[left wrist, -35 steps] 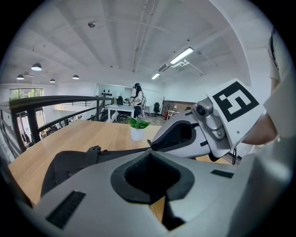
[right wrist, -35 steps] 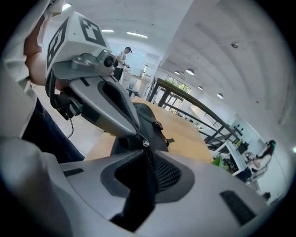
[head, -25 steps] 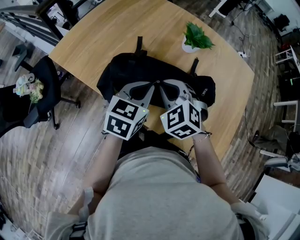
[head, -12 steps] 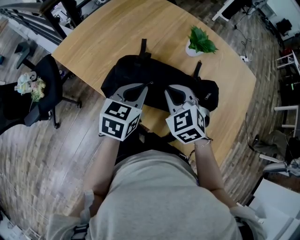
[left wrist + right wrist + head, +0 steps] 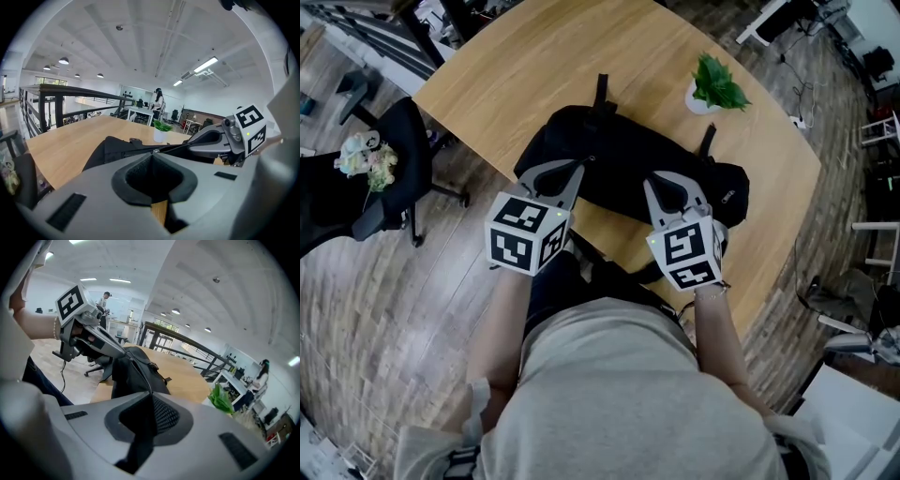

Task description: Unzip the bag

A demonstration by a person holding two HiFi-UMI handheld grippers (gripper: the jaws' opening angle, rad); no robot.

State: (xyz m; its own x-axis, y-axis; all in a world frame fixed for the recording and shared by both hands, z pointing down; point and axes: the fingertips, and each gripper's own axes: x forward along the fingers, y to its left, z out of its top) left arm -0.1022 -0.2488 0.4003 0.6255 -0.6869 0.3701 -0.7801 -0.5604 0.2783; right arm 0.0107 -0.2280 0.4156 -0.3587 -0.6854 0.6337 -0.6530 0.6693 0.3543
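A black bag (image 5: 628,155) lies across the near part of the wooden table (image 5: 534,66). My left gripper (image 5: 581,167) is shut at the bag's top seam, pinching the small metal zipper pull (image 5: 154,151). In the right gripper view the left gripper (image 5: 123,352) sits on the zipper line (image 5: 140,376), which runs back to my right gripper (image 5: 151,394). The right gripper (image 5: 656,180) is shut on a strip of black bag fabric that passes down between its jaws. The two grippers stand apart on the bag, the left toward its left end.
A small potted plant (image 5: 717,86) stands on the table behind the bag's right end. A black office chair (image 5: 389,178) with a soft toy (image 5: 361,161) on it is on the floor to the left. The table's near edge runs just below the bag.
My left gripper has slid leftward along the bag's top, away from the right gripper, so the gap between them has widened. The right gripper has stayed on the bag.
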